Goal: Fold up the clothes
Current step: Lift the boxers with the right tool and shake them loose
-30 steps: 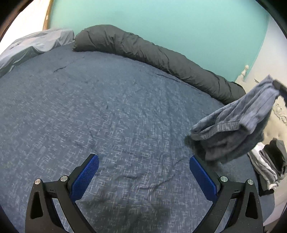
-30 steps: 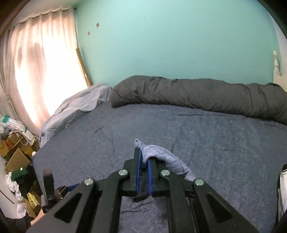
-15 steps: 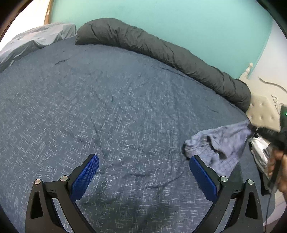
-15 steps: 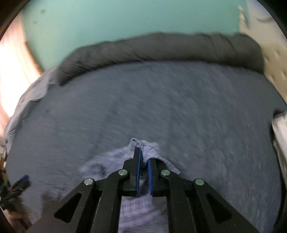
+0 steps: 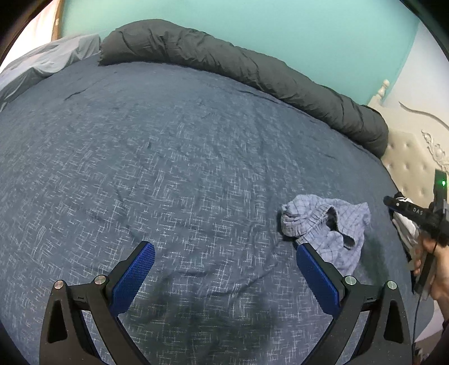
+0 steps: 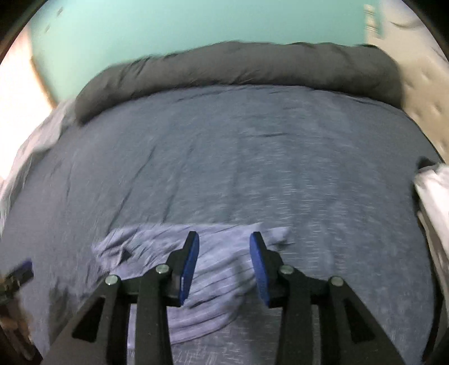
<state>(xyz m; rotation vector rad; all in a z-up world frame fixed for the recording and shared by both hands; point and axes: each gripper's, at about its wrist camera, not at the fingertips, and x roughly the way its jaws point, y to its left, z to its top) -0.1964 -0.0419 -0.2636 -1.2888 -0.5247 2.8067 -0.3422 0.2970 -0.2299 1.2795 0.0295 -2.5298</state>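
Garment: checked blue shorts (image 5: 327,228), crumpled in a loose heap on the bed cover (image 5: 179,174), toward its right side; nothing grips them.
Your left gripper (image 5: 224,276): jaws spread wide, empty, held over bare cover; its right blue pad sits just beside the near edge of the shorts.
Your right gripper (image 6: 223,259): jaws parted, nothing between them, held above the shorts (image 6: 219,280), which lie flat beneath the fingertips; that view is motion-blurred.
Your hand (image 5: 436,266): at the left view's right edge, wrapped on the right tool's handle.
Backdrop: dark grey rolled duvet (image 5: 252,73) along the far edge of the bed, below a teal wall (image 5: 252,25).
Side stock: pale folded clothes (image 6: 433,193) at the bed's right edge.
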